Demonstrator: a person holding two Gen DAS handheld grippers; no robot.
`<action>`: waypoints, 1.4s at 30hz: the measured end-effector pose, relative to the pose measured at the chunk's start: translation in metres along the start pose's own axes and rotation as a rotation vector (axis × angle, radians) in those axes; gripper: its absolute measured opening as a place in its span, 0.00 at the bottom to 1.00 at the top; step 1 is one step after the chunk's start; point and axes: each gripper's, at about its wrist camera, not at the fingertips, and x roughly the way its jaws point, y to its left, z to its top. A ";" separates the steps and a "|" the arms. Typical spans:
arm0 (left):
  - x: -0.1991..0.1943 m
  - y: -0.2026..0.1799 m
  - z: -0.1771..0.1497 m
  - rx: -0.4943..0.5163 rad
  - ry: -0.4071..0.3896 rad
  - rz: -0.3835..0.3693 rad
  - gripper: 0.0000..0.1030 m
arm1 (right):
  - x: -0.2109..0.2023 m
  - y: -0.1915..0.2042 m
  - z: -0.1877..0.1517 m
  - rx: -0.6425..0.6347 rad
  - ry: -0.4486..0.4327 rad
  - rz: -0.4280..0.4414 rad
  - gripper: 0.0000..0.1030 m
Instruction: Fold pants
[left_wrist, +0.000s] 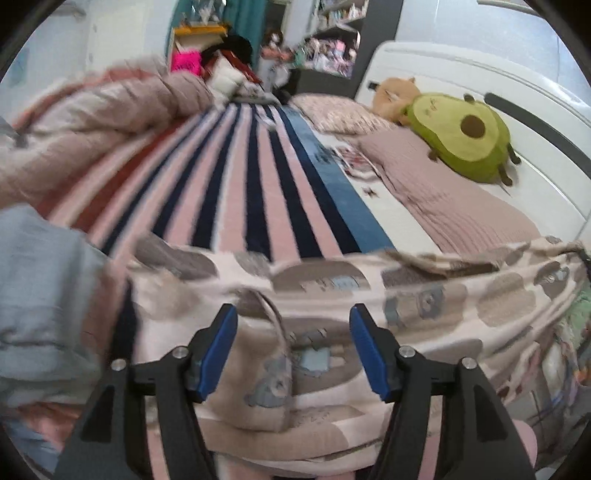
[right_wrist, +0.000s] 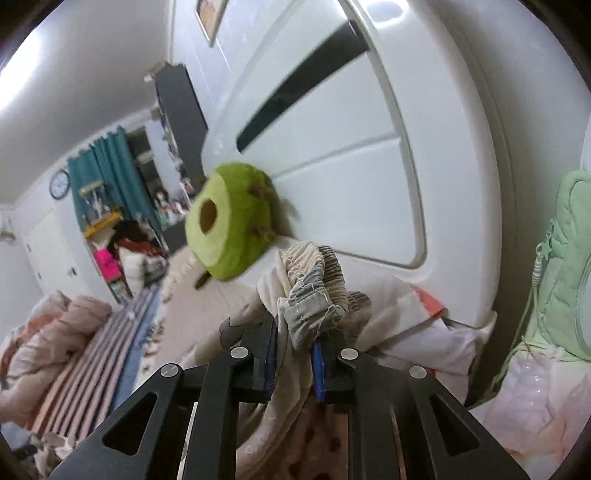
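The pants (left_wrist: 406, 295), cream with grey and beige round patches, lie spread across the bed from left to right in the left wrist view. My left gripper (left_wrist: 292, 314) hovers over them with its blue pads (left_wrist: 221, 354) wide apart and not pressing the cloth: open. In the right wrist view my right gripper (right_wrist: 295, 332) is shut on the gathered elastic waistband of the pants (right_wrist: 314, 280). It holds the waistband lifted, and the fabric hangs down between the fingers.
A pink and navy striped blanket (left_wrist: 258, 184) covers the bed. A crumpled pink duvet (left_wrist: 92, 122) and a light blue garment (left_wrist: 37, 295) lie at the left. An avocado plush (left_wrist: 461, 136) leans on the white headboard (right_wrist: 369, 166). A pale green padded bag (right_wrist: 569, 277) stands right.
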 end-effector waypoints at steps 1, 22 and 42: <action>0.007 0.001 -0.003 -0.006 0.019 0.000 0.57 | 0.000 -0.001 -0.003 -0.011 0.005 -0.017 0.10; 0.017 0.046 -0.003 0.084 0.026 0.423 0.13 | -0.011 0.020 -0.001 -0.154 0.003 -0.097 0.10; 0.064 0.037 0.040 0.214 0.209 0.218 0.46 | 0.010 0.031 -0.012 -0.157 0.045 -0.032 0.10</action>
